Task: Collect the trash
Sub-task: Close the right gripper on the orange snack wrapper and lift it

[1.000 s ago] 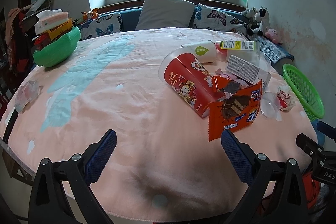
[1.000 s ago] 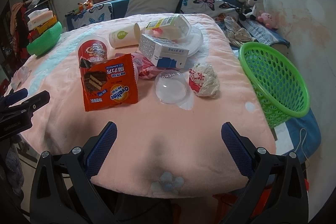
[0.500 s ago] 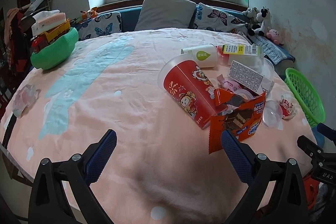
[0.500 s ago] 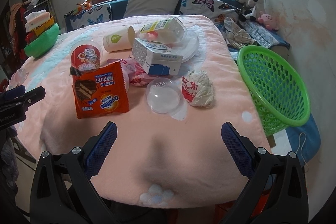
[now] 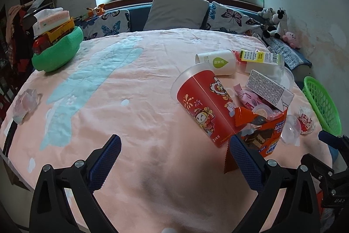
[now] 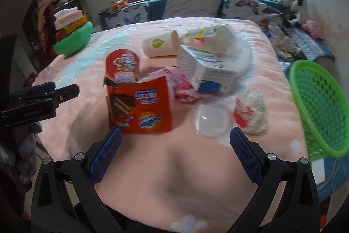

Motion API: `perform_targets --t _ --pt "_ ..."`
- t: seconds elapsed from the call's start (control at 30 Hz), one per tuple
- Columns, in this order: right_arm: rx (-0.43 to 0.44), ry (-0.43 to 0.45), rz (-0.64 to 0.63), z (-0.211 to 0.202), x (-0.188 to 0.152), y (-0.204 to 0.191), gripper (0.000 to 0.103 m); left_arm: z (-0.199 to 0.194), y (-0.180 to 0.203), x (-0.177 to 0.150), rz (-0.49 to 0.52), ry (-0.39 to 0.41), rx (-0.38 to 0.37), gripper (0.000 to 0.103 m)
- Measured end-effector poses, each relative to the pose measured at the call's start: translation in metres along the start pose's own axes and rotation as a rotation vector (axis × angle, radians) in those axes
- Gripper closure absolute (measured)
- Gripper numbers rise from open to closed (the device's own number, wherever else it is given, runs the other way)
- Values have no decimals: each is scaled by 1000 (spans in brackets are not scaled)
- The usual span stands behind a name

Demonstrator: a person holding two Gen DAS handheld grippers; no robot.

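Two tools hover over the near edge of the pink-covered tabletop (image 5: 135,106). The left tool (image 5: 174,156) and the right tool (image 6: 174,145) both have their blue-padded fingers spread wide, with nothing between them.

The trash lies in one loose heap: one red printed cup (image 5: 202,104) on its side, one white paper cup (image 5: 218,62) tipped over, one orange wafer wrapper (image 6: 141,106), one white-and-blue carton (image 6: 207,71), one clear box with a yellow label (image 5: 259,62), one pink wrapper (image 6: 183,84), one clear round lid (image 6: 211,119) and one crumpled red-and-white wrapper (image 6: 250,113). One green basket (image 6: 320,102) stands just beside the tabletop's right edge.

The left view alone shows a crumpled clear bag (image 5: 25,102) at the far left edge of the tabletop. The right view alone shows the basket's full opening and the wafer wrapper's printed front, just ahead of the right tool's left finger. Both show one green bowl (image 5: 56,51) piled with boxes.
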State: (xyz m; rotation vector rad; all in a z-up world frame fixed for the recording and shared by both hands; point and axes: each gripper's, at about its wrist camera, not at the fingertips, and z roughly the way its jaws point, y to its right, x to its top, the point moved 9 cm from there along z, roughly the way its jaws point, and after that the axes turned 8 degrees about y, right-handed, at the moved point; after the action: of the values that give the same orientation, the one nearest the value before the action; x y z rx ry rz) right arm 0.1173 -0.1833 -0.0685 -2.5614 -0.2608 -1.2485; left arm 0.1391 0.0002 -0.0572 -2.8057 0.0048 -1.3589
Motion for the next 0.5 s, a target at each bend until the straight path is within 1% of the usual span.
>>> perform_targets --t 0.17,0.3,0.47,0.5 --pt "102 -31 -44 22 4 -16 5 8 -10 7 -15 -5 19 6" --pt "140 -61 -65 39 2 -25 5 17 -18 12 -33 -16 30 6" --pt "145 -86 -74 59 -1 -37 4 27 -23 24 -43 -16 44 6" --pt "134 -89 -71 62 -2 -38 4 29 -24 26 -46 -16 45 6"
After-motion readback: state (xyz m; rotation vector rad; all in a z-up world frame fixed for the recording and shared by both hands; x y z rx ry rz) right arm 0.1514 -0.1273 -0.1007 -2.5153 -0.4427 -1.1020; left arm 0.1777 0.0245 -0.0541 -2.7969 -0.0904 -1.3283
